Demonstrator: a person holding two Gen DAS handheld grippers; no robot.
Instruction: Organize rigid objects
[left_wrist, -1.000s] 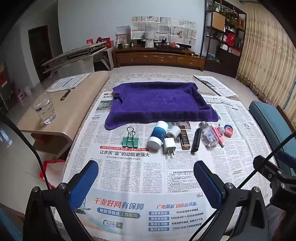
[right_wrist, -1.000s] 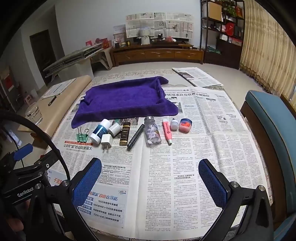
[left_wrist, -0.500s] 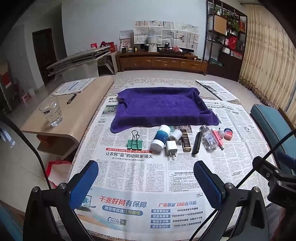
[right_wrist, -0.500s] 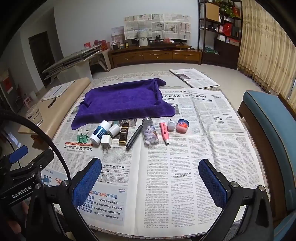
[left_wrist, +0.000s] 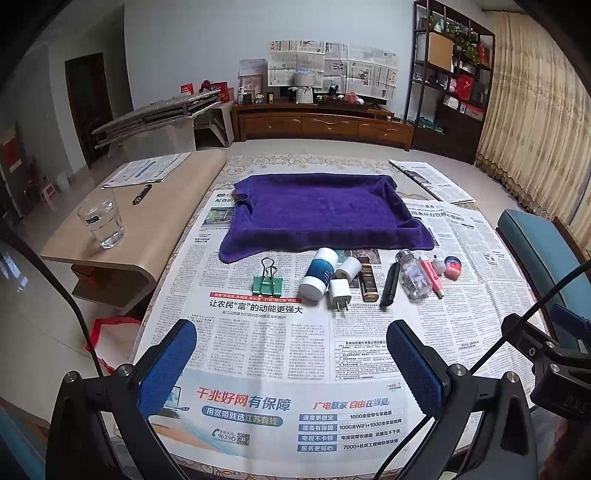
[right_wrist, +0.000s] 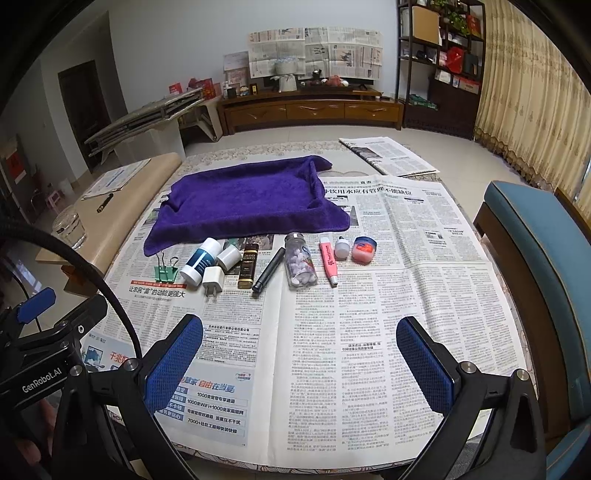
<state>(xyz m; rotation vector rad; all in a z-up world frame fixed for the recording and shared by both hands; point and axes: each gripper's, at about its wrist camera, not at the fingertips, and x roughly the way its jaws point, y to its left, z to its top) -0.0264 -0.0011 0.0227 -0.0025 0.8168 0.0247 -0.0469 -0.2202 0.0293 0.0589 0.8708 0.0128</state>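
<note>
Left wrist view: left tool (left_wrist: 291, 363) hovers low over near newspaper-covered bench (left_wrist: 369, 354), blue-padded fingers wide apart, empty. Row of small rigid objects lies mid-bench: green metal binder clip (left_wrist: 267, 282) leftmost, white plug adapter (left_wrist: 340, 293), just near fuzzy purple towel (left_wrist: 321, 214).

Right wrist view: right tool (right_wrist: 299, 363) likewise spread, empty; clear pill bottle (right_wrist: 300, 266) ahead; left tool body cut off at left edge.

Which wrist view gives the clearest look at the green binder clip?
The left wrist view: the green binder clip lies nearer the picture's middle, handles plainly visible. In the right wrist view the clip sits smaller, off to the left, though unobstructed.
</note>
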